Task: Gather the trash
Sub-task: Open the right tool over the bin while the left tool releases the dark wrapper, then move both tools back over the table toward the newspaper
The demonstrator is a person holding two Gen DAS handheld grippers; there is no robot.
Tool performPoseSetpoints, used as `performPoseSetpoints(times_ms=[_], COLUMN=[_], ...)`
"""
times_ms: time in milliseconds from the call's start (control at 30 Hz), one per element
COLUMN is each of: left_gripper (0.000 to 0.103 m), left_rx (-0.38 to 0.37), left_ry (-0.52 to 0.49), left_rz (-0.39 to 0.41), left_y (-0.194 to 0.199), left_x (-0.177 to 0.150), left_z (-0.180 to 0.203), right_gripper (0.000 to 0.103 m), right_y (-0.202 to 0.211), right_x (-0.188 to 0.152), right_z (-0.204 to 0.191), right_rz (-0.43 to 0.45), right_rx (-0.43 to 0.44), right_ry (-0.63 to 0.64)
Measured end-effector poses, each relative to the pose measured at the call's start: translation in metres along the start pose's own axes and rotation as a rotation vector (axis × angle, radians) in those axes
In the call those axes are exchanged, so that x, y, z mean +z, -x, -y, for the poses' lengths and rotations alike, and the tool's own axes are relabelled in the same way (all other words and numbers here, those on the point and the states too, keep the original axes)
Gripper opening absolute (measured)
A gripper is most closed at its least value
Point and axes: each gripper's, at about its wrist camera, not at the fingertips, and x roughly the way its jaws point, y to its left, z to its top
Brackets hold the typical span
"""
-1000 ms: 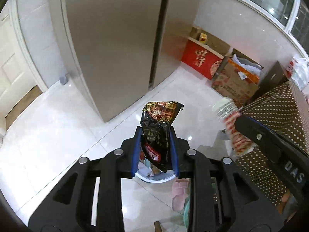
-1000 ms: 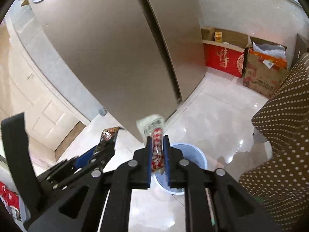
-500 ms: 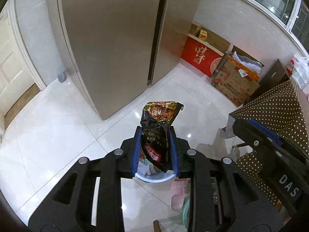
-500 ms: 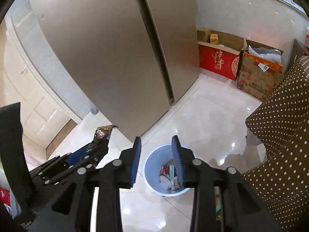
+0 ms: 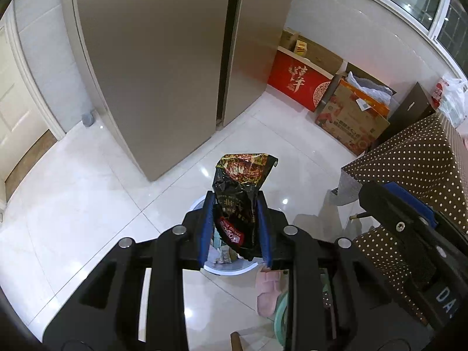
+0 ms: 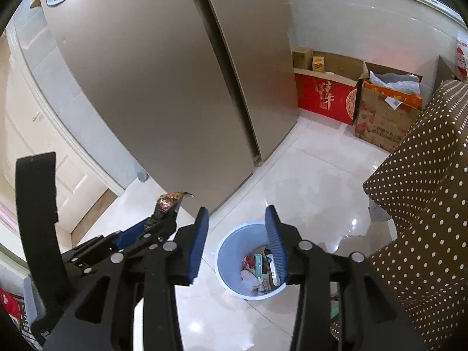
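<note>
My left gripper is shut on a black and red snack bag and holds it upright above a light blue trash bin, mostly hidden behind the fingers. In the right wrist view the bin stands on the white floor with several wrappers inside. My right gripper is open and empty, high above the bin. The left gripper with its bag shows to the left of it.
A tall bronze fridge stands behind the bin. A table with a brown polka-dot cloth is at the right. A red box and cardboard boxes line the far wall. A pink slipper lies near the bin.
My right gripper opened and the red and white wrapper it held is gone from its jaws. The right gripper rose a little. My left gripper kept hold of the snack bag.
</note>
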Motion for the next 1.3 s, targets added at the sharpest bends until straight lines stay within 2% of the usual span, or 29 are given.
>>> performPoseSetpoints(times_ms=[133, 200, 267, 600, 900, 1033, 1100, 1300], left_gripper=[0.037, 0.055, 0.061, 0.064, 0.065, 0.065, 0.065, 0.067], left_rx=[0.005, 0.009, -0.004, -0.004, -0.028, -0.051, -0.063, -0.135], left_ry=[0.009, 0.021, 0.045, 0.026, -0.022, -0.073, -0.110, -0.245], left_rz=[0.004, 0.010, 0.010, 0.026, 0.086, 0.124, 0.144, 0.192], left_y=[-0.002, -0.002, -0.002, 0.011, 0.048, 0.070, 0.082, 0.116], left_x=[0.003, 0.005, 0.008, 0.009, 0.011, 0.010, 0.009, -0.001], left_z=[0.003, 0.002, 0.000, 0.015, 0.045, 0.074, 0.092, 0.168], right_gripper=[0.041, 0.041, 0.042, 0.044, 0.047, 0.047, 0.049, 0.051], right_y=[0.003, 0.005, 0.007, 0.018, 0.065, 0.101, 0.118, 0.176], right_x=[0.003, 0.005, 0.007, 0.007, 0.014, 0.015, 0.015, 0.005], right_z=[0.002, 0.004, 0.007, 0.023, 0.044, 0.066, 0.078, 0.127], right_rz=[0.020, 0.030, 0.033, 0.036, 0.109, 0.156, 0.167, 0.222], right_rx=[0.001, 0.001, -0.001, -0.015, -0.038, -0.064, -0.109, -0.182], right_ry=[-0.010, -0.018, -0.021, -0.043, -0.045, -0.058, -0.071, -0.133])
